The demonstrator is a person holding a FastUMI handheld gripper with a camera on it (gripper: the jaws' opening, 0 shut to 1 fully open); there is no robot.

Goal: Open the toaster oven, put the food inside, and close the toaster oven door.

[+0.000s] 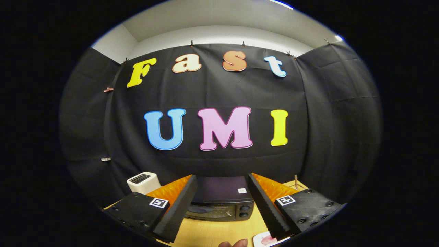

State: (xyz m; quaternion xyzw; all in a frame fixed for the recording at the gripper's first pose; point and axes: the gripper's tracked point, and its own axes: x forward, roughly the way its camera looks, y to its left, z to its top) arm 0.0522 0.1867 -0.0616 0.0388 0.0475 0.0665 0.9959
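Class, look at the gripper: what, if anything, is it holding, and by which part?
Nothing. The gripper is open, with the toaster oven beyond its fingers, untouched.

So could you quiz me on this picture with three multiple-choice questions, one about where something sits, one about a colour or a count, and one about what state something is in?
1. Where is the toaster oven?
A. Beyond the gripper, seen between its two fingers
B. Hanging on the wall
C. On top of the white appliance

2. How many round knobs show on the oven's front?
A. Five
B. Two
C. None

3. What state is the oven door in?
A. Removed
B. Wide open
C. Closed

Answers:
1 A: the dark oven stands on the wooden table, framed by the spread fingers.
2 B: two knobs sit one above the other at the door's right.
3 C: the glass door lies flush with the oven's front.
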